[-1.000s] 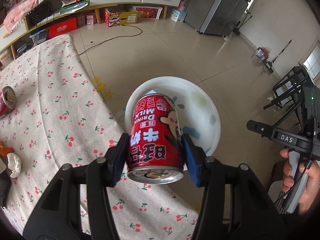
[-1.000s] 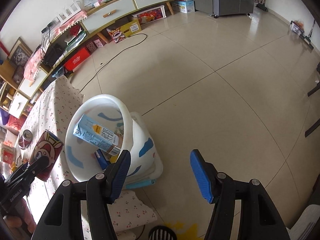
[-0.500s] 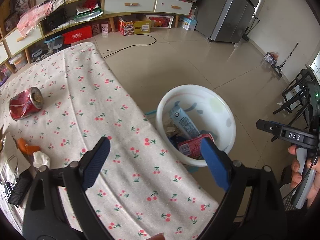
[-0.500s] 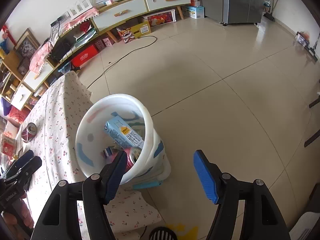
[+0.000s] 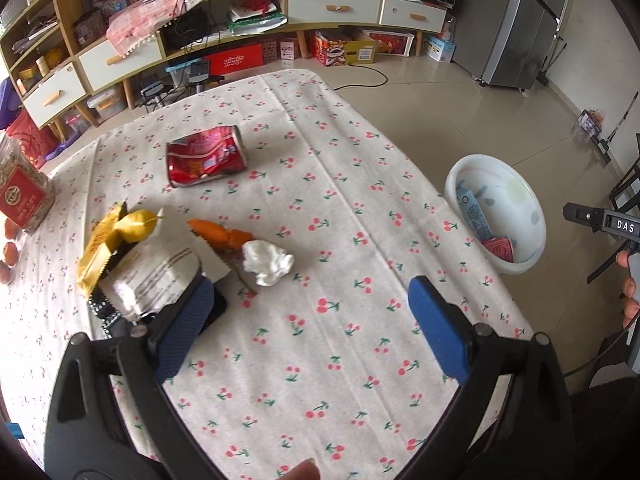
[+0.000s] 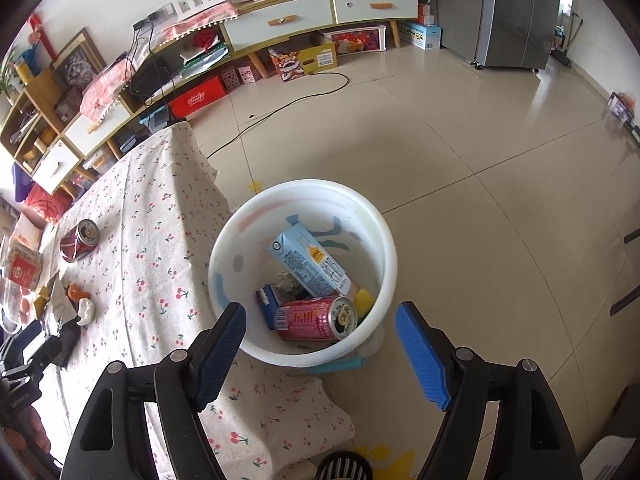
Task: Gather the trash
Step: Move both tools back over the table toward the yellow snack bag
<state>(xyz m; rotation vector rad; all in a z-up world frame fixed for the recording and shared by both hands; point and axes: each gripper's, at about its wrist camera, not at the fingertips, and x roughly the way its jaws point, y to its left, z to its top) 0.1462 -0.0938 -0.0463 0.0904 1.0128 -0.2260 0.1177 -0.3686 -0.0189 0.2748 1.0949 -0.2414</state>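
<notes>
My left gripper [image 5: 312, 320] hangs over the cherry-print tablecloth [image 5: 320, 380], its jaws opening with nothing between them. Ahead of it lie a crumpled white tissue [image 5: 267, 262], an orange wrapper [image 5: 220, 234], a yellow wrapper [image 5: 116, 240] and a crushed red can [image 5: 206, 156]. My right gripper [image 6: 320, 320] hovers above the white bin [image 6: 384, 248] on the floor beside the table, its jaws also opening and empty. In the bin lie a red milk can [image 6: 316, 318] and a blue carton [image 6: 308, 264].
A jar with a red label [image 5: 22, 196] and small orange fruits [image 5: 10, 254] stand at the table's left edge. A white paper packet [image 5: 152, 276] lies by the left finger. A low cabinet [image 5: 340, 8] and a fridge [image 5: 516, 24] line the far wall.
The left gripper let go of the red milk can, which now lies in the bin, and swung back over the table. The right gripper's jaws widened as it moved over the bin.
</notes>
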